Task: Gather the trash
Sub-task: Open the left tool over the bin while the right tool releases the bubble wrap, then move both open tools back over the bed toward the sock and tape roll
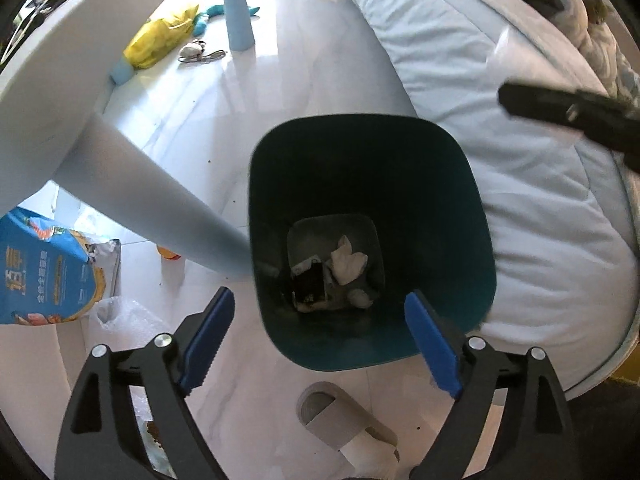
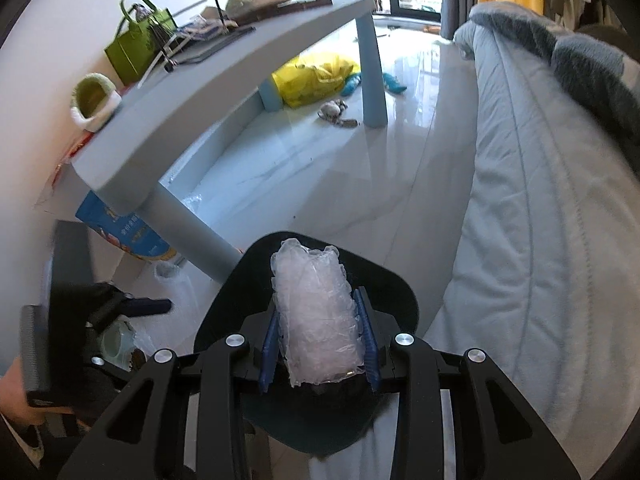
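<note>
While its blue jaws stand wide apart and empty, the left gripper (image 1: 320, 336) points steeply down over the bin (image 1: 440, 184), one pad over the near rim and the other over the floor (image 1: 192, 128) just beside it. At the bottom of the bin lie crumpled tissues (image 1: 347, 261) and a dark wrapper (image 1: 310, 286). A cardboard roll (image 1: 332, 420) lies on the floor below the bin's near edge, and a desk leg (image 1: 160, 192) slants down to the bin's side.

The right gripper (image 2: 320, 344) tilts downward above the same bin (image 2: 396, 292), its jaws clenched on a wad of clear plastic wrap (image 2: 316, 320), which sticks out forward over the bin's mouth. In the right wrist view the left gripper appears blurred at lower left, held in the person's hand (image 2: 16, 392). The bin stands on the floor between the desk (image 2: 224, 80) and the bed (image 2: 540, 240). A blue bag (image 2: 132, 236) sits under the desk.
</note>
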Available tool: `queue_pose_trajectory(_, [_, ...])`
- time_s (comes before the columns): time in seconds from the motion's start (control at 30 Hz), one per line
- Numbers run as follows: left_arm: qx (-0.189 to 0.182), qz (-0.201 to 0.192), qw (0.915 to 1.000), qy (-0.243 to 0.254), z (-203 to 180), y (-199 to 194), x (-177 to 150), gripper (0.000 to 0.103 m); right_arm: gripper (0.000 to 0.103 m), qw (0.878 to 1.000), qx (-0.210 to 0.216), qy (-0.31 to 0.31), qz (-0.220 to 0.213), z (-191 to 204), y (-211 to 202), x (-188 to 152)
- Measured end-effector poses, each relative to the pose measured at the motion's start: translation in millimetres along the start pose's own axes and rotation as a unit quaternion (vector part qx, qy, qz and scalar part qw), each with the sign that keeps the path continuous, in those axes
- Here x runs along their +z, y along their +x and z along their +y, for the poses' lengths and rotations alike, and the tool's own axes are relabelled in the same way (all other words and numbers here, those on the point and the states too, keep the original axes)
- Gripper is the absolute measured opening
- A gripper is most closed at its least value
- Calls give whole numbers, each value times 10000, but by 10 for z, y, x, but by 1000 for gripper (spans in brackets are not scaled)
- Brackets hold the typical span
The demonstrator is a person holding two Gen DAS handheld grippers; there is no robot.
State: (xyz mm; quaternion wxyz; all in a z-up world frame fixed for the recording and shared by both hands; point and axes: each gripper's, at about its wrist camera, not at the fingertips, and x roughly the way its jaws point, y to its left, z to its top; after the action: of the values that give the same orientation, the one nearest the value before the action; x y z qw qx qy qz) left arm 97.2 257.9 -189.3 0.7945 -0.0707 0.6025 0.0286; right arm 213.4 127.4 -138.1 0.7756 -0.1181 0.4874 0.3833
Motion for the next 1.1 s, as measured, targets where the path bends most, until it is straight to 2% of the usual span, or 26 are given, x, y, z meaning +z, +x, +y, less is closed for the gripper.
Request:
queue_pose_trajectory(0.13, [-87,-150,9998,-49,49,-102,5,89,35,9997,-49,90,239,-14,216,-35])
queue_pose_trajectory(0.4, [-237,-693,9973,-55,81,-445,31,89,35,9975,-90,112,697,24,597,-139])
queue_pose_trajectory(0.73, [-279,-1320,9905,-255,134,-811,120,72,38,9928,-247,-198,1155,150,870,-297])
queue_pose_trajectory(0.8, [-333,-1424,9886,-362,142,-890,147,71,43,9919,-253,-250,1221,159,873,-333])
queue_pose_trajectory(0.87, [-405,-1539,9865,-381,114,-970,161,71,58,9910,-241,-305,1281,171,872,-362])
queue_pose_trajectory(1.1, [-459,-1831,9817,-249,17,-1164,179,70,58,9921,-253,-461,1136,215,719,-339])
